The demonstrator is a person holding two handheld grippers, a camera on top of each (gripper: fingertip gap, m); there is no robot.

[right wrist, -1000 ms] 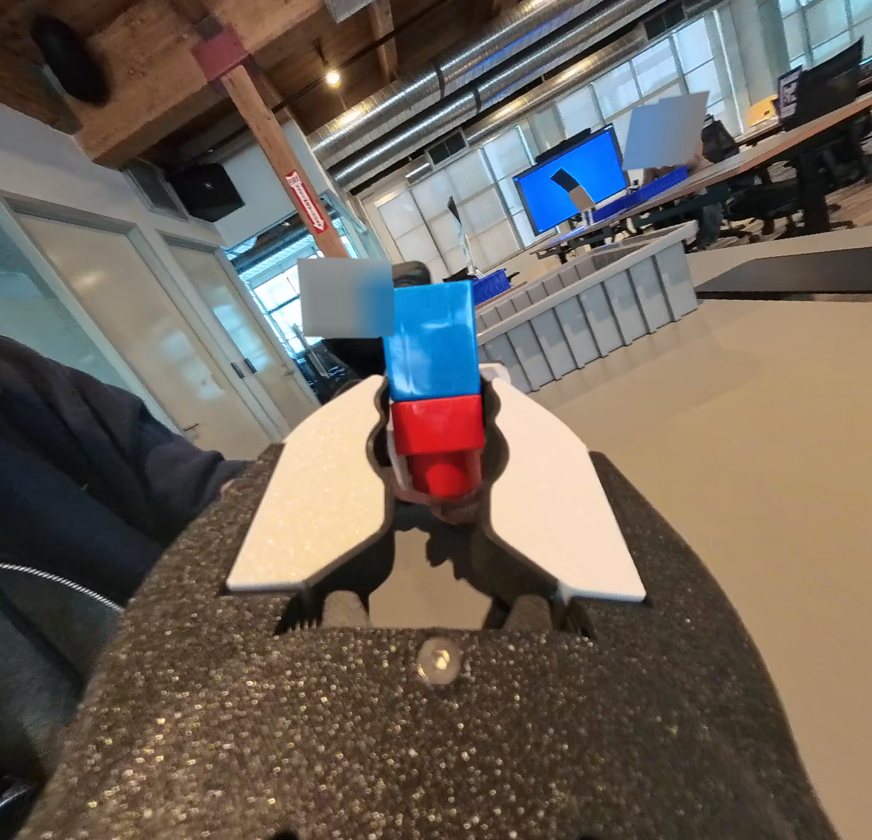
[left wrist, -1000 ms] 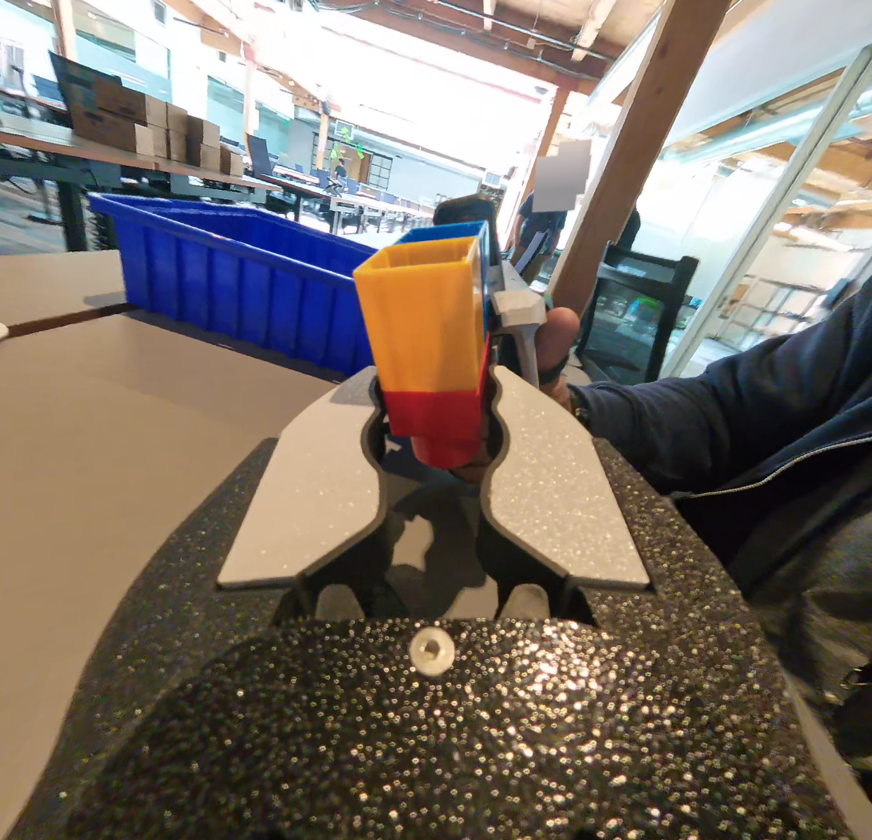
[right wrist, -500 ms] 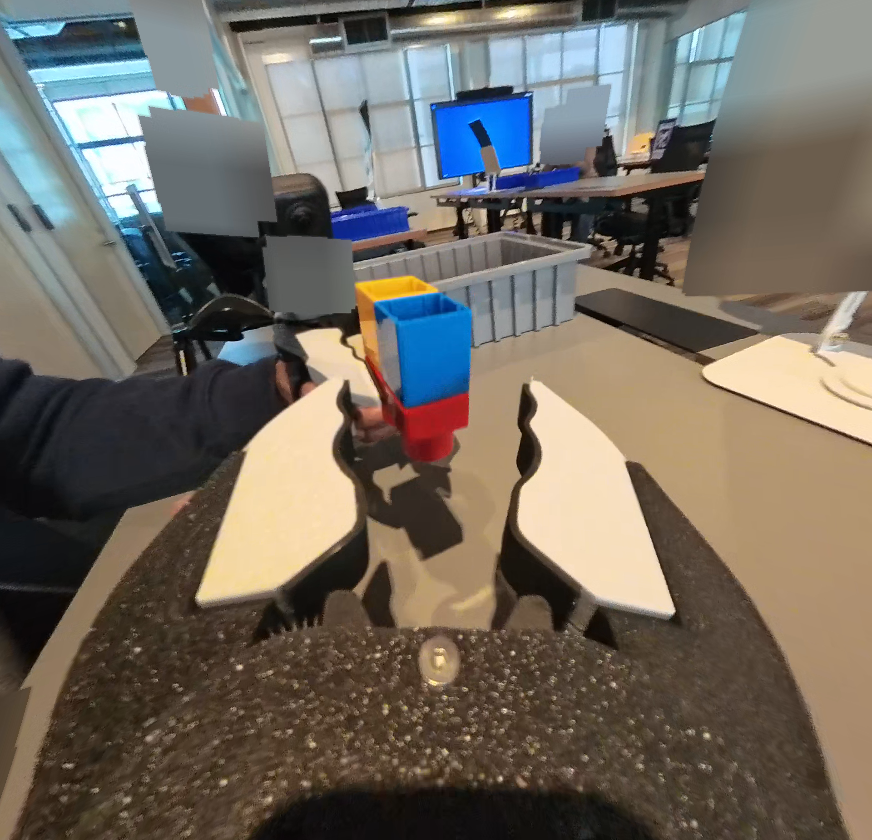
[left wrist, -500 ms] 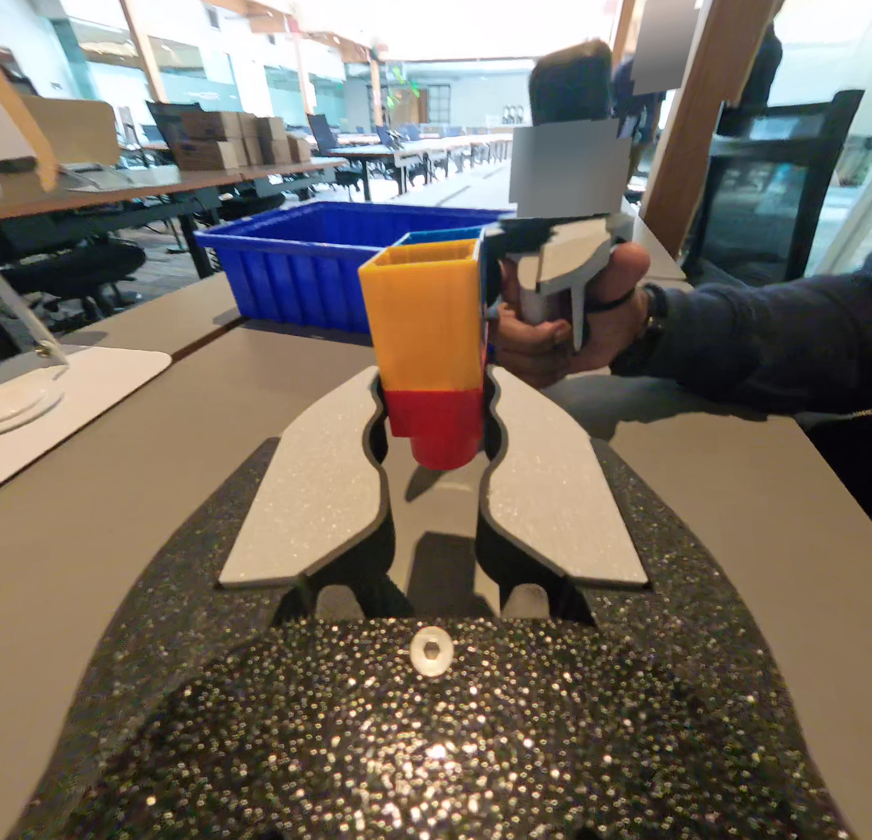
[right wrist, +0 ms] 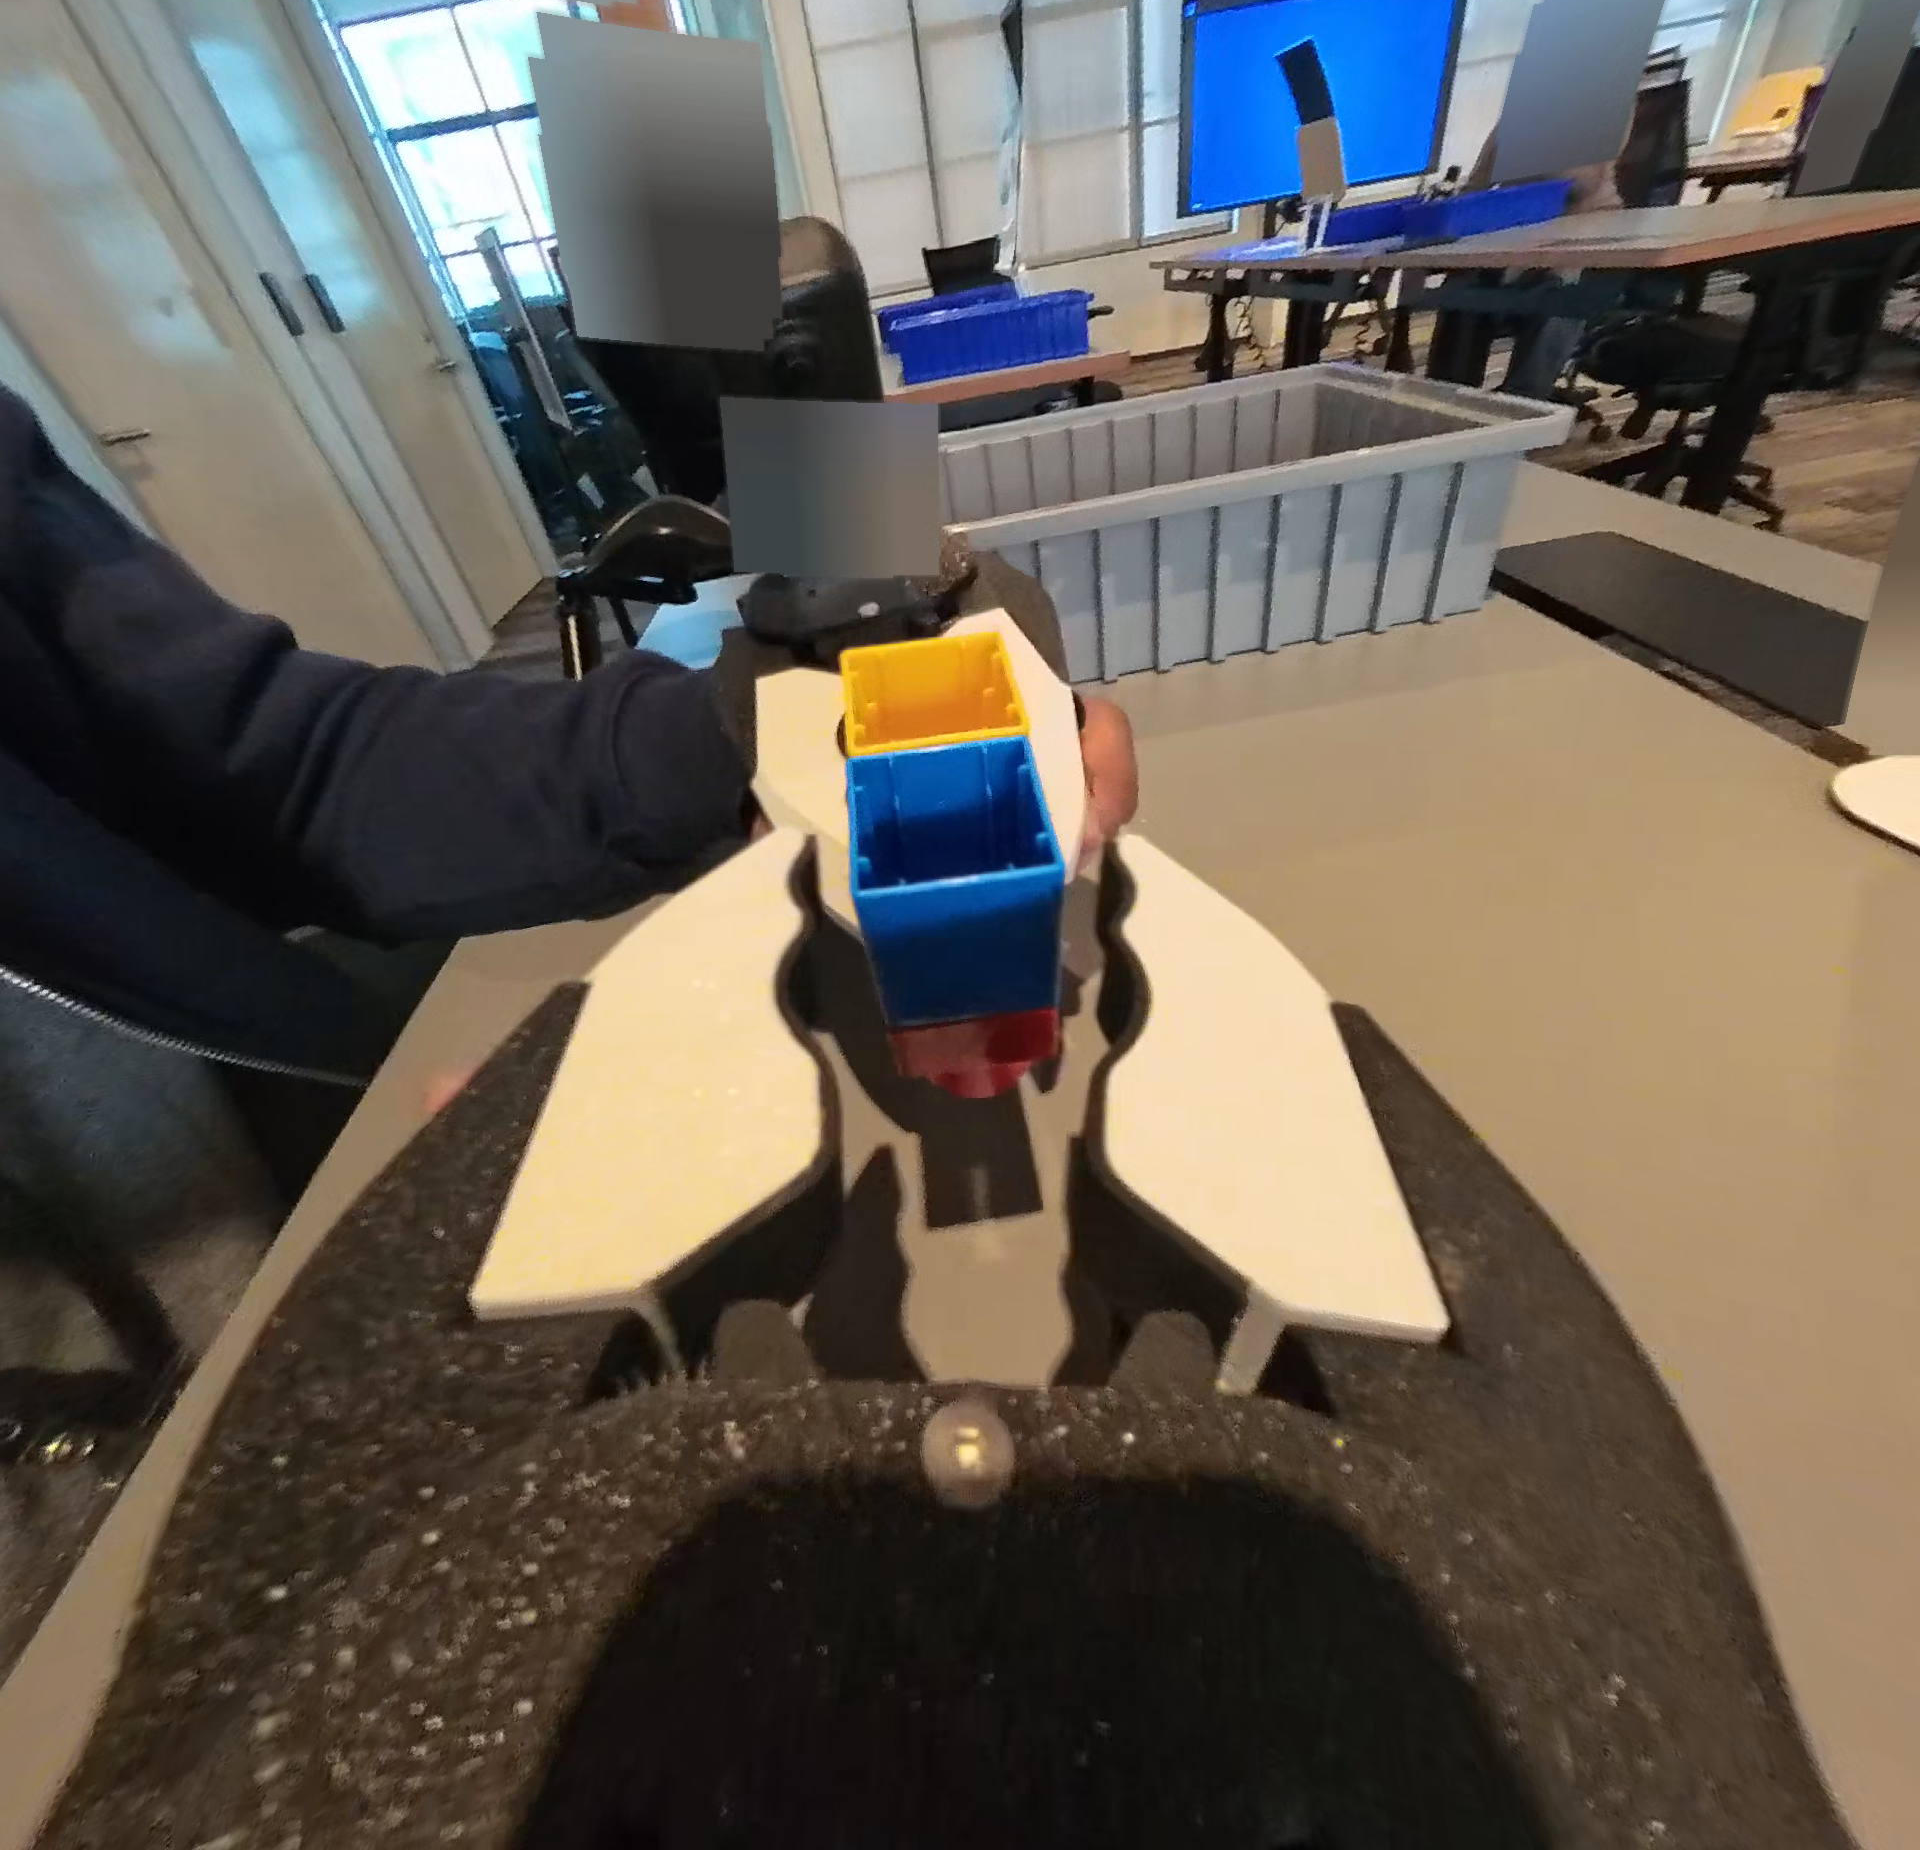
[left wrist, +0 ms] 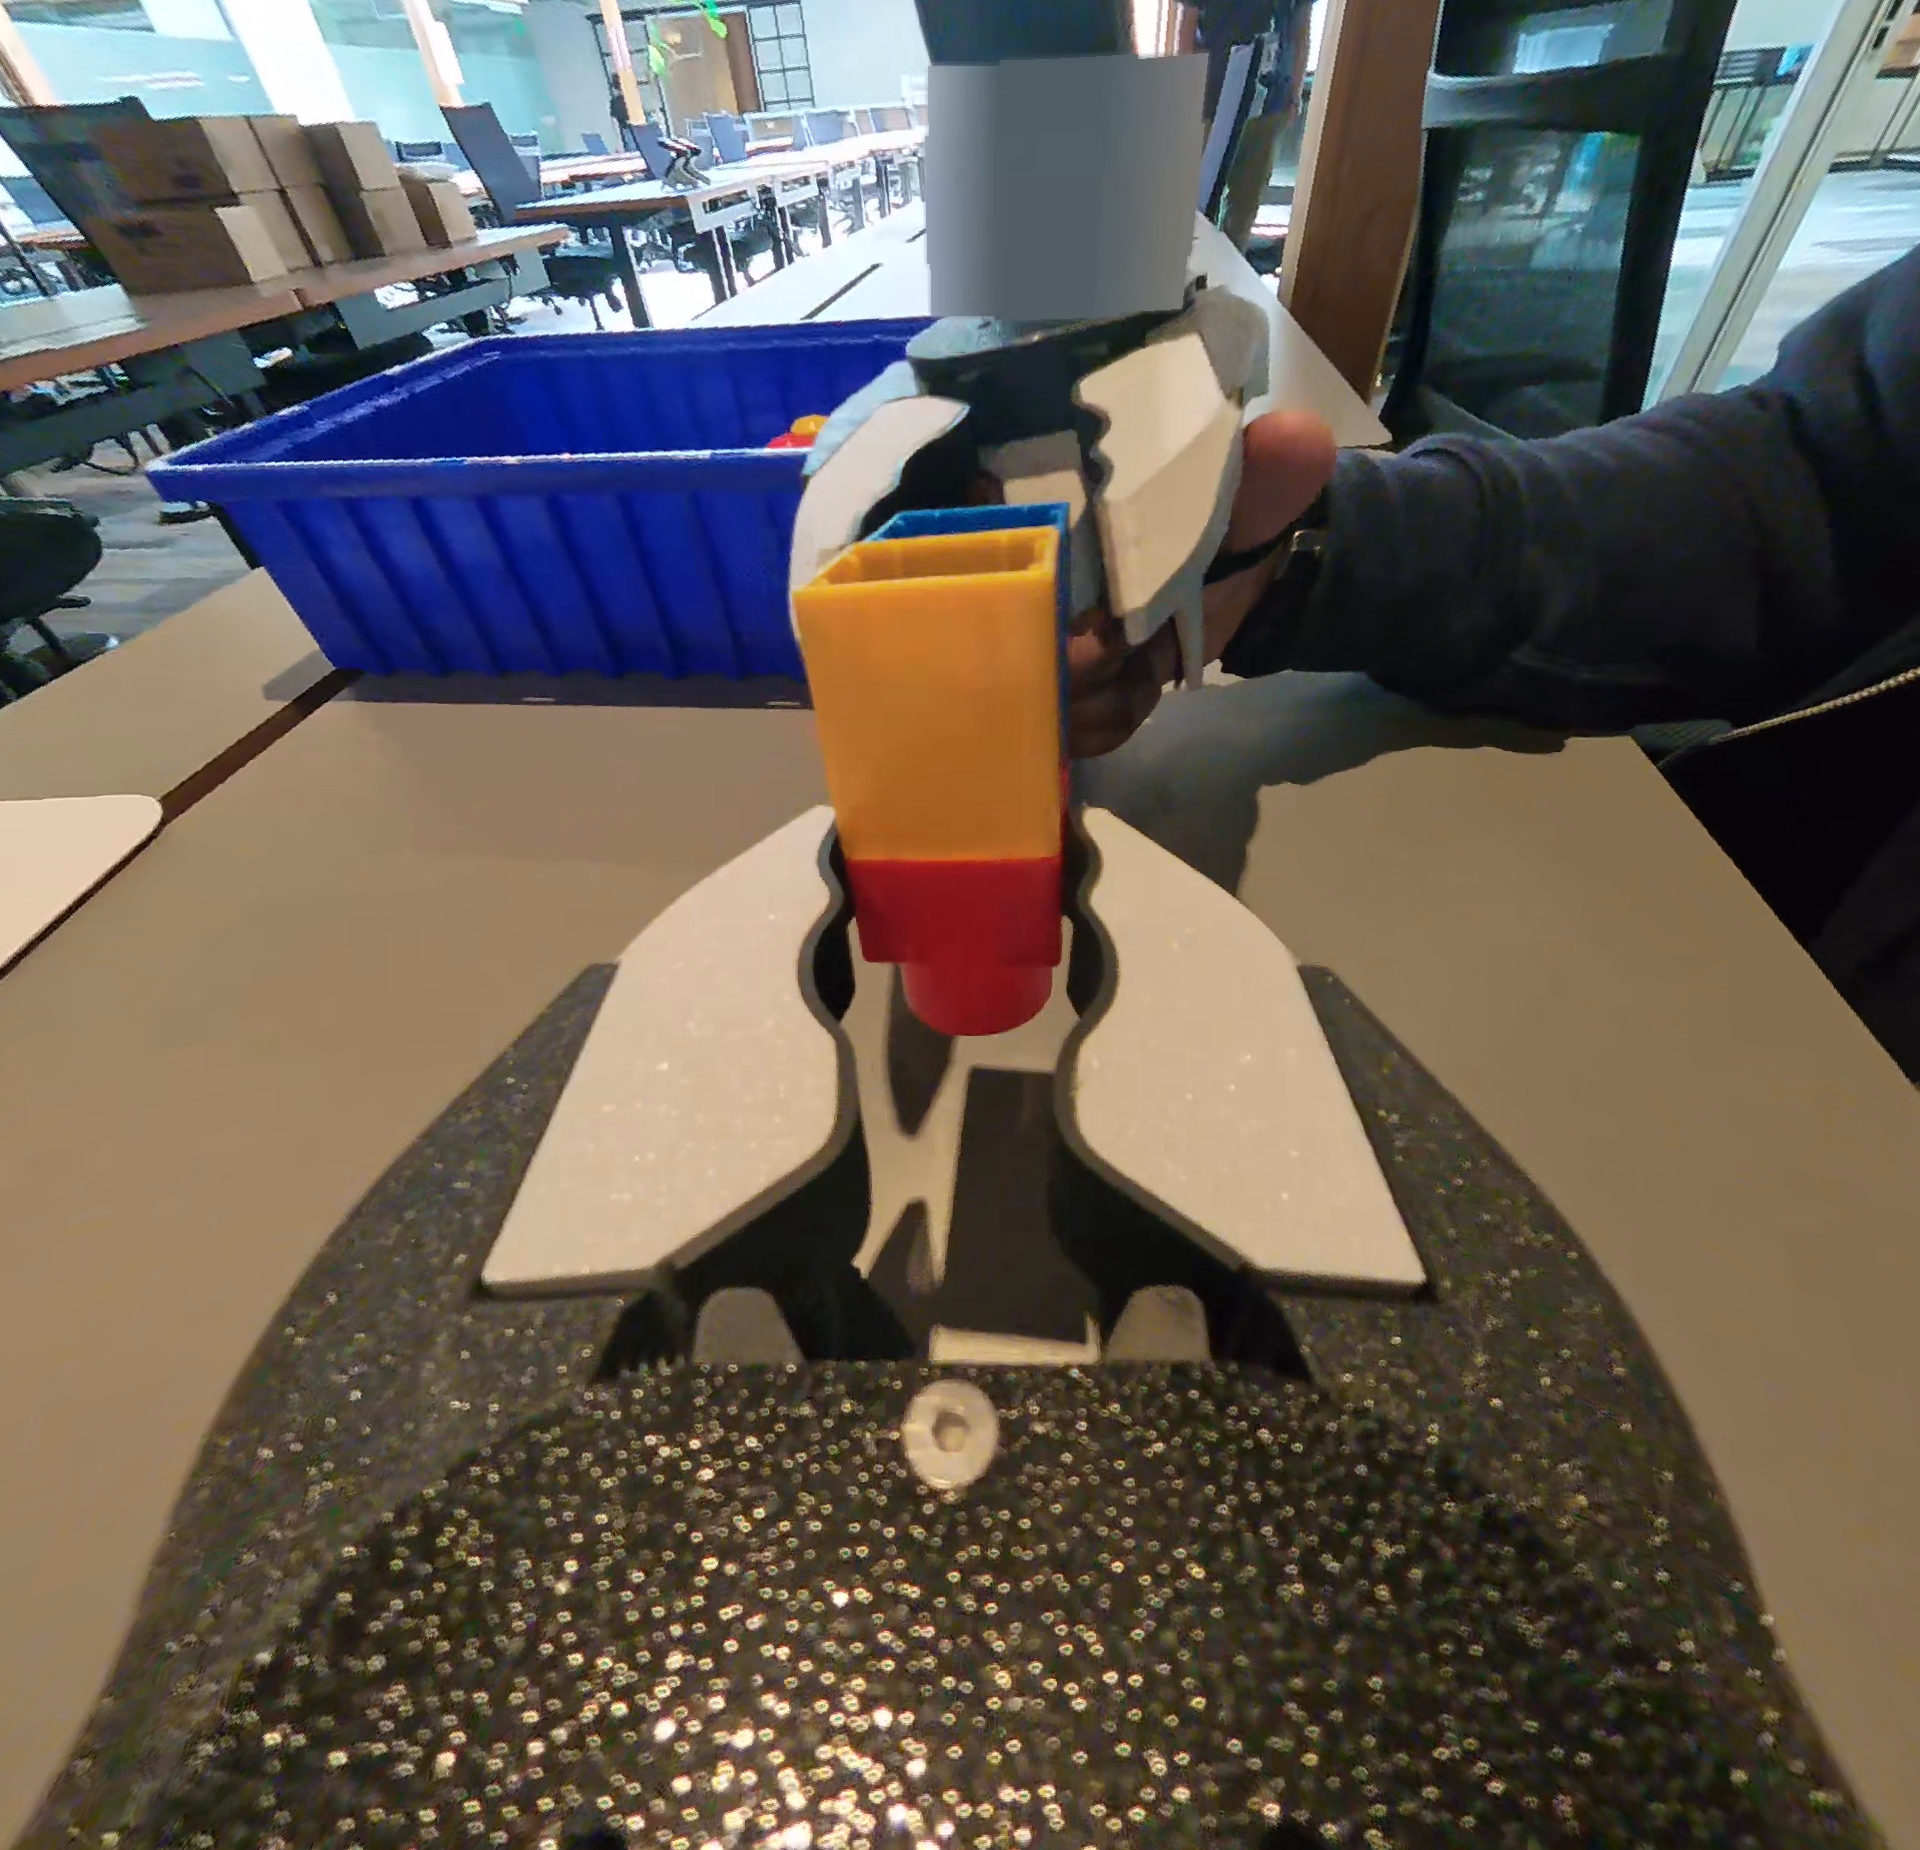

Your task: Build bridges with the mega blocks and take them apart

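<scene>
A small upside-down bridge is held above the table. A red block (left wrist: 956,912) is at the bottom with its stud pointing down. A yellow block (left wrist: 940,709) and a blue block (left wrist: 971,522) stand on it, hollow sides up. My left gripper (left wrist: 956,865) is shut on the red block below the yellow one. My right gripper (right wrist: 956,865) faces it from the other side. Its fingers straddle the blue block (right wrist: 961,927) with a small gap on each side. The red block (right wrist: 977,1057) shows below the blue one. The yellow block (right wrist: 930,699) is behind it.
A blue bin (left wrist: 499,553) holding a few blocks stands at the back left of the grey table (left wrist: 416,917). A grey bin (right wrist: 1247,574) stands at the other end. A white pad (left wrist: 62,865) lies at the left edge. A person's dark sleeve (left wrist: 1558,574) reaches in. My two grippers' fingertips are within a few centimetres of each other.
My right gripper let go of the red block, opened wide, then came in around the blue block with a narrower gap. Both views tipped down toward the table. My left gripper kept its hold.
</scene>
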